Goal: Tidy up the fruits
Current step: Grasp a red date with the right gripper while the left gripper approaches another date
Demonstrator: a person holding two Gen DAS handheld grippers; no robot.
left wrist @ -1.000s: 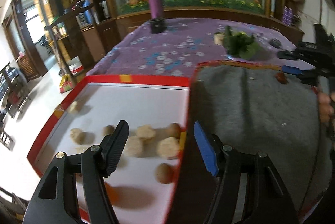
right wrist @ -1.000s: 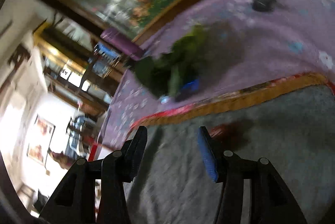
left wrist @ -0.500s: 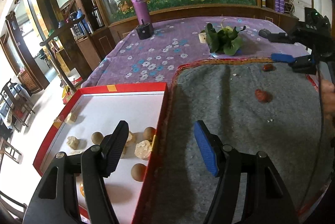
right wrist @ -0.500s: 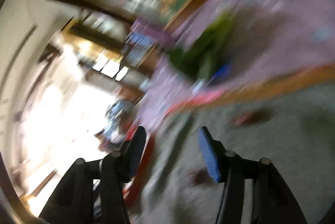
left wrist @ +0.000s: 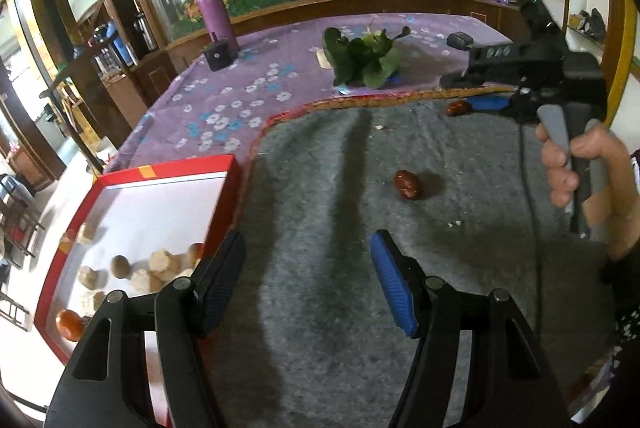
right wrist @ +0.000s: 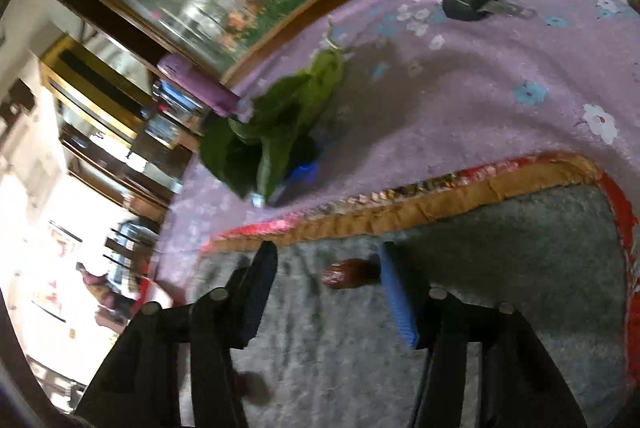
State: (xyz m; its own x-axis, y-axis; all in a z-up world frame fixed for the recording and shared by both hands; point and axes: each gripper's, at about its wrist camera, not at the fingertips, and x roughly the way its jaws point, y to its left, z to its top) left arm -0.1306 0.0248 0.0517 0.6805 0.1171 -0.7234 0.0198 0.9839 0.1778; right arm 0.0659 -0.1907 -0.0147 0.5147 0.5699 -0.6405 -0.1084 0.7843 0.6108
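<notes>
Two red dates lie on the grey felt mat [left wrist: 320, 212]. One date [left wrist: 407, 184] sits mid-mat, ahead of my open, empty left gripper [left wrist: 308, 280]. The other date [left wrist: 457, 107] lies near the mat's far edge, between the jaws of my right gripper [left wrist: 472, 96]. In the right wrist view that date [right wrist: 348, 274] rests against the blue right pad, and the right gripper [right wrist: 326, 288] is open around it. A red box [left wrist: 228, 172] at the left holds several pale and brown fruits [left wrist: 160, 268].
A green leafy plant [left wrist: 366, 58] stands on the purple flowered tablecloth [left wrist: 224, 108] beyond the mat. A purple bottle [left wrist: 210, 14] and small black box [left wrist: 218, 56] stand at the table's far left. A black object [right wrist: 468, 2] lies far right.
The left gripper has swung right, from over the red box to over the grey mat. The right gripper has come down around the far date.
</notes>
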